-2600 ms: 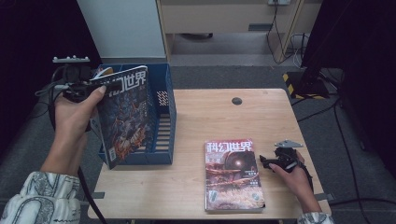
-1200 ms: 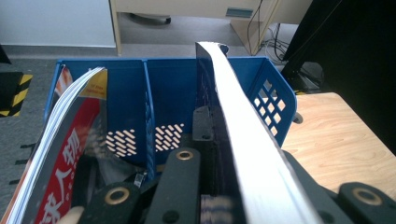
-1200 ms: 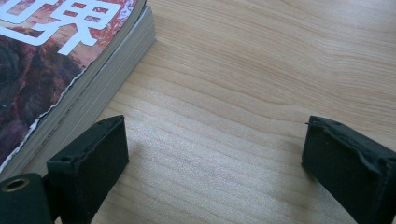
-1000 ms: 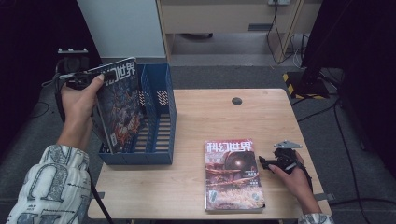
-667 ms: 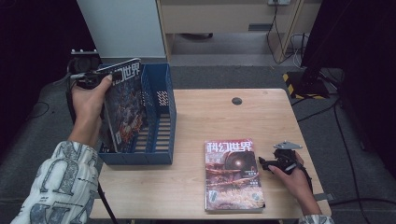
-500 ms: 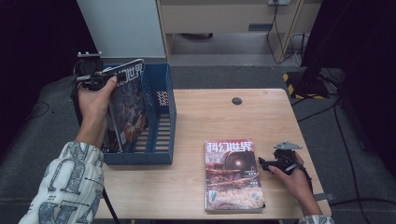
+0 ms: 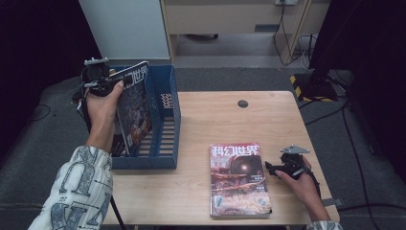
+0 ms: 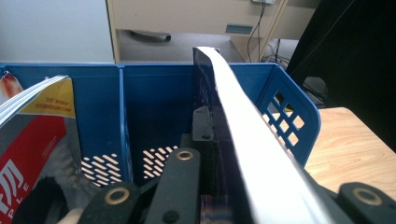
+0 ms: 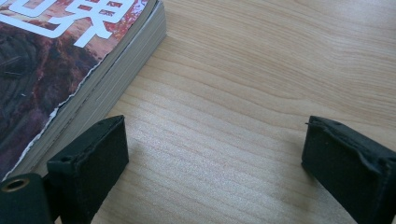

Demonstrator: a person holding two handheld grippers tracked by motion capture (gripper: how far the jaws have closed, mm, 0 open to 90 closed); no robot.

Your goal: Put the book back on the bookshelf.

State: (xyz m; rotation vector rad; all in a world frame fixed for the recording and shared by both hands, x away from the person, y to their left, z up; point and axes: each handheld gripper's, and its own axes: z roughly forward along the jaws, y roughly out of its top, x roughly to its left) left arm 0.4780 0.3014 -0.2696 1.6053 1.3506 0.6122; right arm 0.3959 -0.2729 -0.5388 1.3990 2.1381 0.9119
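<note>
The magazine (image 7: 239, 179) lying flat on the table reads "科幻世界" across its cover top. The magazine (image 7: 136, 108) held over the blue file rack (image 7: 167, 120) seems to end in "世界". A cover (image 8: 28, 135) in the left gripper view shows "PLE".

High view above, forward-down; gripper views close — blue rack (image 8: 154, 93); table (image 9: 261, 70) — both shared overhead

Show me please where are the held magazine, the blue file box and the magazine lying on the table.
held magazine (image 7: 135, 108): high view, on its cover below the title.
blue file box (image 7: 168, 103): high view, on its right side wall.
magazine on the table (image 7: 239, 179): high view, on the middle of its cover.
</note>
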